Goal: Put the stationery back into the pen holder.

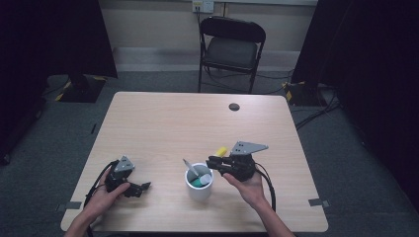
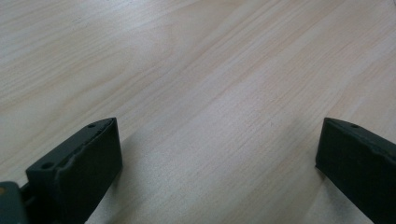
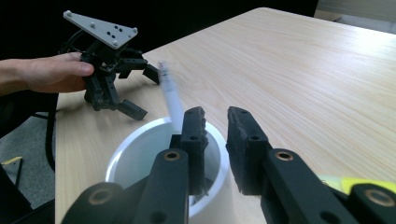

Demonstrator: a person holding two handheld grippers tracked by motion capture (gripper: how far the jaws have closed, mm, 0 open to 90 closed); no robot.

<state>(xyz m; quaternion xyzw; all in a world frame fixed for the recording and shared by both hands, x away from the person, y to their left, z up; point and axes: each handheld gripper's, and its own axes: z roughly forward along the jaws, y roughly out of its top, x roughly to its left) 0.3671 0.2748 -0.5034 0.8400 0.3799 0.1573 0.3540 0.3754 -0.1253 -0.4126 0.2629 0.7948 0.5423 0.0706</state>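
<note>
- While the right tool hangs at the rim of the white cup, its jaws stand a narrow gap apart with nothing between them, so it is released.
- The cup sits on the surface near the front edge, between the two hands and much closer to the right one.
- A grey-white pen leans in the cup; its long axis tilts from the cup's bottom up and away from the right tool, tip toward the left tool.
- From the right tool, the pen lies just beyond the nearer jaw, close beside it.
- A teal item also rests inside the cup; a yellow item lies on the surface behind the right tool.
- The left tool rests low over bare surface, jaws wide apart and grasping nothing.
</note>
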